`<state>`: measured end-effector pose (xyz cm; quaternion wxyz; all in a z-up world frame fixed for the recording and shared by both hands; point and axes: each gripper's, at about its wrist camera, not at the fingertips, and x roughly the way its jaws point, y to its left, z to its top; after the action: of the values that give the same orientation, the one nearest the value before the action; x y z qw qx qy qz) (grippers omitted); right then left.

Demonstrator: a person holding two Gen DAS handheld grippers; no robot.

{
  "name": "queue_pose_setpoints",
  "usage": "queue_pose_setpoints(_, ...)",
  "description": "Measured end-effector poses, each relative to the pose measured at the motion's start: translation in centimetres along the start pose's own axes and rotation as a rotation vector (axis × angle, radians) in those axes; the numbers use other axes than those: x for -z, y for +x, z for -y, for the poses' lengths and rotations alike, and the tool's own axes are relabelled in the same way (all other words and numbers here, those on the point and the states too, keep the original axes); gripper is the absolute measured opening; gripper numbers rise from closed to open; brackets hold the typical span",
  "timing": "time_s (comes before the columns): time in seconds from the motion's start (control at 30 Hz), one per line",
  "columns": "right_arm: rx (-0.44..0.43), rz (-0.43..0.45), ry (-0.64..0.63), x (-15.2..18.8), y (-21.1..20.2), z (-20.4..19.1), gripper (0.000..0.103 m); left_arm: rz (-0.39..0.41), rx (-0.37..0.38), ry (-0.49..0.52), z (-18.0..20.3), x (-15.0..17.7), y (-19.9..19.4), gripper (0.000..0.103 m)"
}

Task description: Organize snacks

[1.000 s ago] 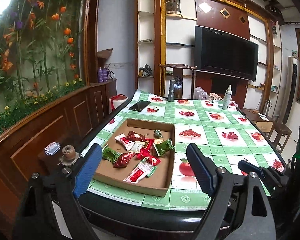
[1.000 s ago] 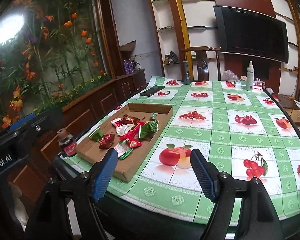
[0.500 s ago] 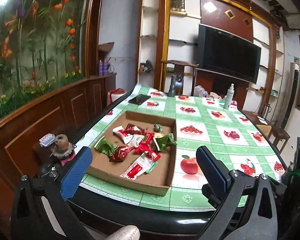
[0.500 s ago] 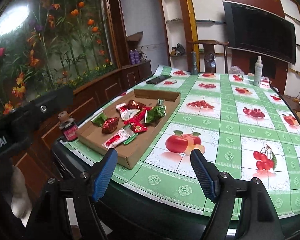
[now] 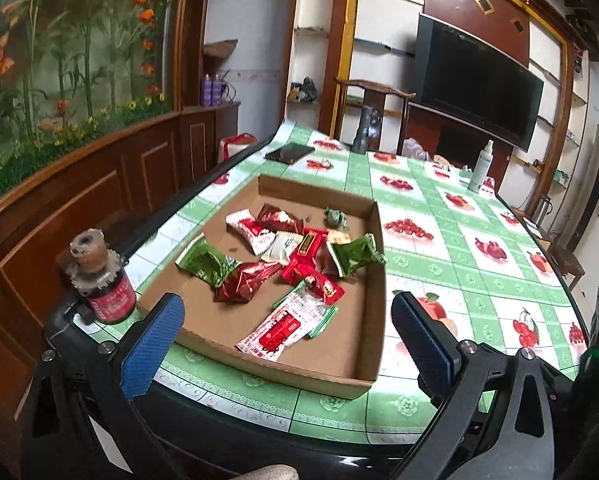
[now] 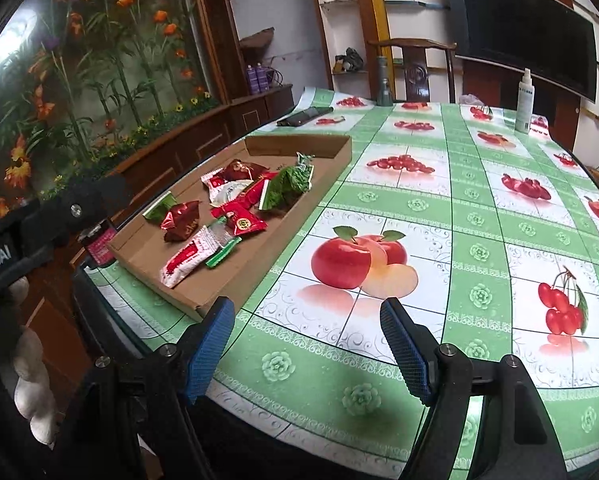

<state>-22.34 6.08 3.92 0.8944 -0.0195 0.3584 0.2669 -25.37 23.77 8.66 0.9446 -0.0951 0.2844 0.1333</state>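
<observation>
A shallow cardboard tray point(image 5: 373, 320) lies on the table's near left part and holds several red, green and white snack packets point(image 5: 287, 248). It also shows in the right wrist view point(image 6: 255, 264) with the packets point(image 6: 235, 200). My left gripper point(image 5: 287, 336) is open and empty, above the tray's near edge. My right gripper point(image 6: 307, 348) is open and empty, over the tablecloth just right of the tray's near corner.
A small dark bottle with a red label point(image 5: 99, 280) stands at the table's left edge by the tray. A phone point(image 5: 289, 153), a grey bottle point(image 5: 361, 132) and a white spray bottle point(image 5: 481, 168) stand far back. The green fruit-print tablecloth point(image 6: 479, 208) spreads to the right.
Both grippers have moved forward and closer to the table; the tray and packets look larger. Nothing was grasped.
</observation>
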Motion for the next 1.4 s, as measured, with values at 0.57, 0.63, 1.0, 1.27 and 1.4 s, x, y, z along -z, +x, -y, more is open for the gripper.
queue_pose_setpoints(0.57, -0.015, -0.026, -0.083, -0.2, 2.1, -2.1, 0.077, -0.072, 0.026, -0.018, -1.0, 0.0, 2.9, 0.103)
queue_pose_setpoints(0.63, -0.016, -0.028, -0.084, -0.2, 2.2, -2.2, 0.077, -0.077, 0.025, -0.022, -1.1, 0.0, 3.0, 0.103)
queue_pose_setpoints(1.0, -0.016, -0.024, -0.088, 0.0, 1.9, -2.4, 0.077, -0.103, 0.026, -0.041, -1.6, 0.5, 3.2, 0.103)
queue_pose_setpoints(1.27, -0.018, -0.024, -0.091, 0.2, 1.7, -2.5, 0.077, -0.096, 0.037, -0.02, -1.2, 0.7, 2.9, 0.103)
queue_pose_setpoints(1.4, -0.03, -0.024, -0.08, 0.2, 1.6, -2.3, 0.077, -0.119, 0.038, -0.007, -0.7, 0.6, 2.8, 0.103)
